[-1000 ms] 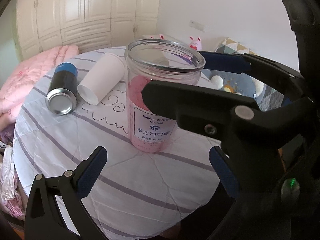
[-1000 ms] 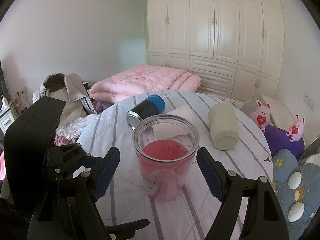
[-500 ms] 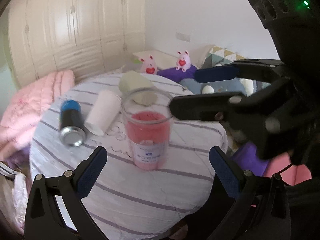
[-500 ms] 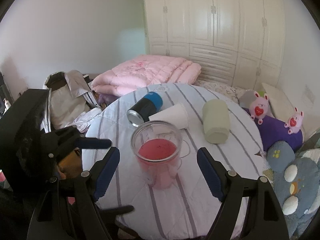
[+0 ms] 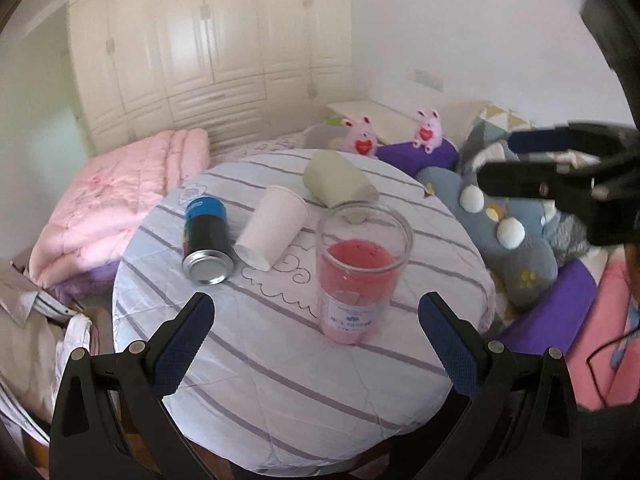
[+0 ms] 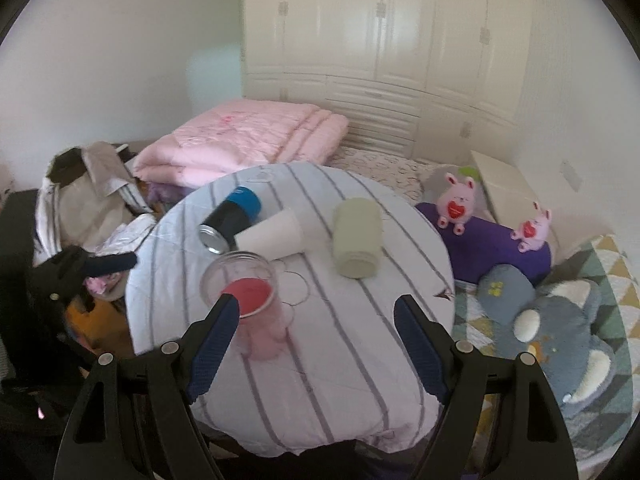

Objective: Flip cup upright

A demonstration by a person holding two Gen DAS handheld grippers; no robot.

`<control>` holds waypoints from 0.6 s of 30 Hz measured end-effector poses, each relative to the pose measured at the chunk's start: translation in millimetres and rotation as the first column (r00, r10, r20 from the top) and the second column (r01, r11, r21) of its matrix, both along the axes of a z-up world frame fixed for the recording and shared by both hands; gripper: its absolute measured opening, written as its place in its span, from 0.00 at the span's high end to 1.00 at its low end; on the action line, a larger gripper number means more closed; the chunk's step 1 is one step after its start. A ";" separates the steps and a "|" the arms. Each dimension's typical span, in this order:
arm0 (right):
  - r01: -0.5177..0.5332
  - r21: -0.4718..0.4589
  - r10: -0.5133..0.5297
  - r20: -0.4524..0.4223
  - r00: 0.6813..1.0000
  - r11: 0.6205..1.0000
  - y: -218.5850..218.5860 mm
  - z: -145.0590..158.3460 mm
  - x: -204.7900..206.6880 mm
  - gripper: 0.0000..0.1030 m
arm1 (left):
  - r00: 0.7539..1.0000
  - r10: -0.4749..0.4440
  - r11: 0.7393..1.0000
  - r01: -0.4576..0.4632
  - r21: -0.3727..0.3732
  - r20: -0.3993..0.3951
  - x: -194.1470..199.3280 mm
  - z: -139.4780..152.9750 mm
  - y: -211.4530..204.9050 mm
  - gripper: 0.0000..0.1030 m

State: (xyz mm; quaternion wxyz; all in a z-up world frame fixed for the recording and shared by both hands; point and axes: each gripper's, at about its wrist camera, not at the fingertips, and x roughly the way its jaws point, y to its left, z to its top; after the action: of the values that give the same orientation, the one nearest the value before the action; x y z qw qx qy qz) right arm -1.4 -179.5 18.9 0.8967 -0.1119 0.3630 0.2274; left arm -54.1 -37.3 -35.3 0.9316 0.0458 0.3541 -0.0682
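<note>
A clear plastic jar (image 5: 362, 272) with pink contents stands upright on the round striped table (image 5: 280, 380); it also shows in the right wrist view (image 6: 250, 300). A white paper cup (image 5: 274, 230) (image 6: 270, 236), a pale green cup (image 5: 338, 180) (image 6: 356, 238) and a black-and-blue can (image 5: 206, 240) (image 6: 232, 218) lie on their sides behind it. My left gripper (image 5: 316, 336) is open and empty, held back above the table's near edge. My right gripper (image 6: 316, 336) is open and empty, also held back from the table.
A folded pink quilt (image 6: 240, 140) lies on the bed behind the table. Plush toys (image 6: 456, 204) and cushions (image 5: 512, 248) sit to the right. A pile of clothes (image 6: 88, 200) lies at the left. White wardrobes (image 6: 380, 40) line the far wall.
Both grippers have pulled back and up from the jar, which stays upright on the table. The right gripper has let go and moved off to the right.
</note>
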 end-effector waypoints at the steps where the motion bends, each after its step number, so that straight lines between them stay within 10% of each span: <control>1: 0.013 -0.005 -0.013 0.005 1.000 1.000 0.0 -0.3 0.3 0.21 | 1.000 0.014 1.000 -0.014 -0.008 0.002 0.5 1.9 1.0 0.00; 18: 0.052 -0.023 -0.051 0.040 0.998 0.998 16.4 -8.2 -8.1 0.21 | 0.993 0.114 0.991 -0.110 -0.076 0.043 -1.1 14.7 -1.6 0.00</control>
State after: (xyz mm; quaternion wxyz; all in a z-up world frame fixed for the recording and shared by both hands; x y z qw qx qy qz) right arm -9.5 -163.1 10.7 0.9078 -0.1177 0.3507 0.1975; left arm -55.2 -39.0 -20.6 0.9432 -0.0070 0.3311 -0.0276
